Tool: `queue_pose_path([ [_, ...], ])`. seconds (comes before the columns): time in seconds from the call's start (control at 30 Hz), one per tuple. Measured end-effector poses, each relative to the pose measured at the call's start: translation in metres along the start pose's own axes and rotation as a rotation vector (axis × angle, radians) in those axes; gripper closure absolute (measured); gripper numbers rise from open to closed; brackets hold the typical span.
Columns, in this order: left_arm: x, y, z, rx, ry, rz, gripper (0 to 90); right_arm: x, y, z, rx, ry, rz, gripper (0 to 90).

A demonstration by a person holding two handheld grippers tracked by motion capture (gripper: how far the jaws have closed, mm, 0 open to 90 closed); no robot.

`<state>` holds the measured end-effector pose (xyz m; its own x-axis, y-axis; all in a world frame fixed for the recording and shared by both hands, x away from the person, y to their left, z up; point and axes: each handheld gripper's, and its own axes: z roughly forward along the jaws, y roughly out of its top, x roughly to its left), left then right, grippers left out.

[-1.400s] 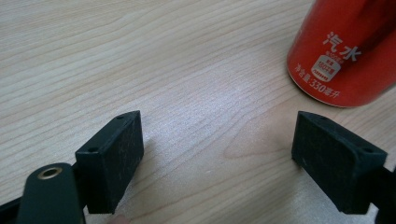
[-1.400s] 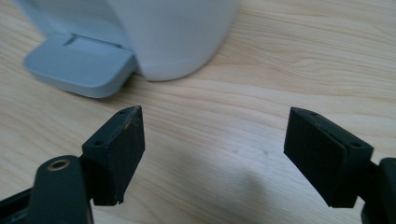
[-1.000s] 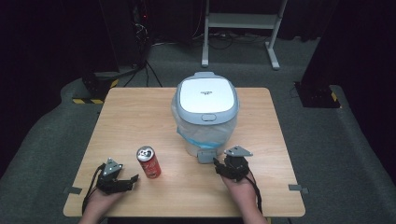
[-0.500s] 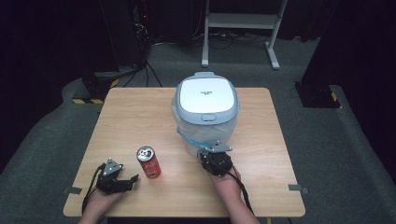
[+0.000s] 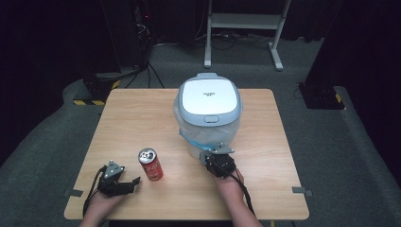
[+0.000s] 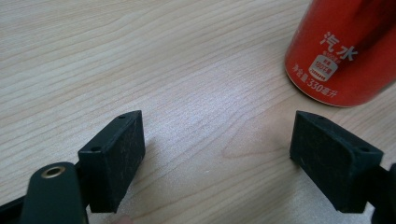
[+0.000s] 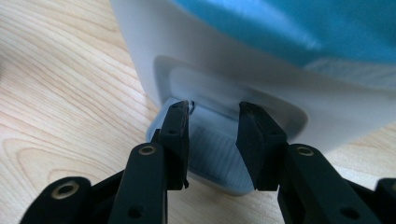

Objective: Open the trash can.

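Moved in since the earlier frame, leftward from right of the bin's front to its foot: right gripper (image 5: 215, 152). Left gripper (image 5: 134, 183) unmoved.

Left to right on the wooden table (image 5: 265, 142):

(a) Left gripper, lying low near the front left corner. Jaws spread wide, nothing between them but bare wood.

(b) Red soft-drink can (image 5: 150, 164), upright just beside that gripper's tips and clear of them. Judged light, thin-walled and smooth, so easily dented or tipped. Best taken around mid-body with a gentle squeeze. Ring-pull end up; full or empty, could not be told.

(c) White pedal bin (image 5: 208, 101), mid-table towards the rear, grey-blue lid down. Blue liner bag (image 5: 203, 135) folded out over the rim below the lid. Contents hidden. Judged a stiff but light plastic shell, liable to slide or rock under a hard push.

(d) Right gripper, tips at the ribbed foot pedal (image 7: 212, 158) at the bin's base. Jaws drawn in as narrow as they go, a slit left between them, nothing clamped. Pedal best pressed straight down on its ribbed face, not pinched.
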<state>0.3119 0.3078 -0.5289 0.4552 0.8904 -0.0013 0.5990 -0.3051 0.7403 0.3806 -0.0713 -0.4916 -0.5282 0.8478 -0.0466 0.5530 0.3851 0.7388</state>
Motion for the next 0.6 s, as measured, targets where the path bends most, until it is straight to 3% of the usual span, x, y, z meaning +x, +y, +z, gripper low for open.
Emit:
queue_pose_path([
  [0.6,-0.0006,0.0002,0.0007,0.003,-0.006,0.002,16.1,-0.0006,0.0012,0.0014,0.034,0.019,-0.005,55.6],
])
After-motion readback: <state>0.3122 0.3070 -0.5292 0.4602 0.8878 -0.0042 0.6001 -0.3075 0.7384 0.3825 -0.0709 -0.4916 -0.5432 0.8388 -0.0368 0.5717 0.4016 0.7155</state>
